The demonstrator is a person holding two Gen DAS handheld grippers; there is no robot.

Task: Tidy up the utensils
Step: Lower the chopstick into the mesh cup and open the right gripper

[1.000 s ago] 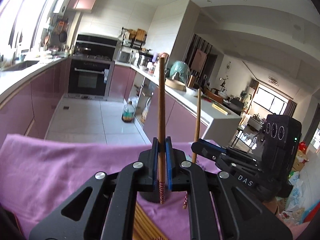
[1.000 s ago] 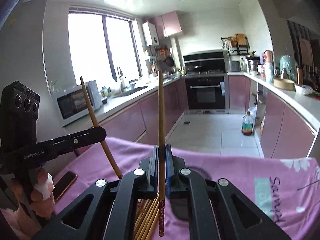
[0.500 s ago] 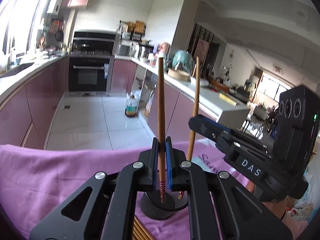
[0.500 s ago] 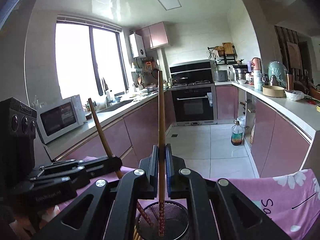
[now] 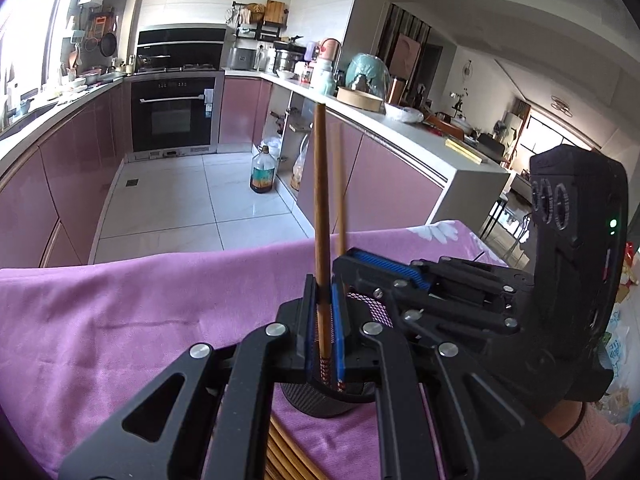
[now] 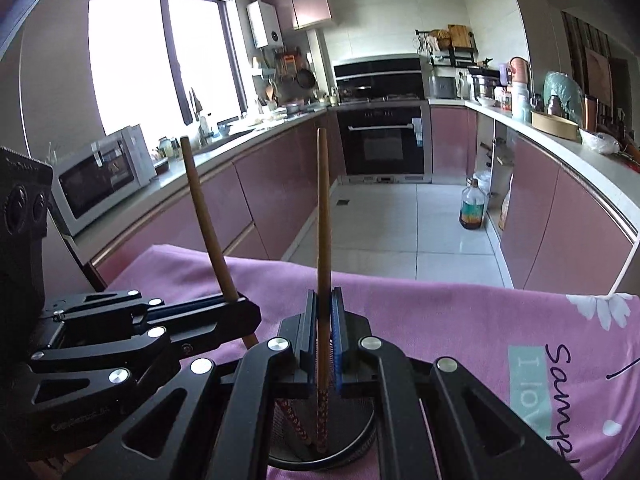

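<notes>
Since a second ago I had lowered both brown wooden chopsticks [image 6: 323, 240], each clamped in my fingers, into the black mesh holder [image 6: 352, 446], so only releasing them remained, I judged.

holder mouth [image 6: 320, 424]: crowded | chopsticks [image 6: 322, 240] inside | grippers side by side

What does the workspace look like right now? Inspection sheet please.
Surface: purple cloth over the table.
Job's things: black mesh holder; loose chopsticks on the cloth.
Clutter: nothing seen.
Grippers: left gripper shut on left chopstick; right gripper shut on right chopstick; both tips inside the holder.
Cables: nothing seen.
Surroundings: oven, microwave, oil bottle.
</notes>
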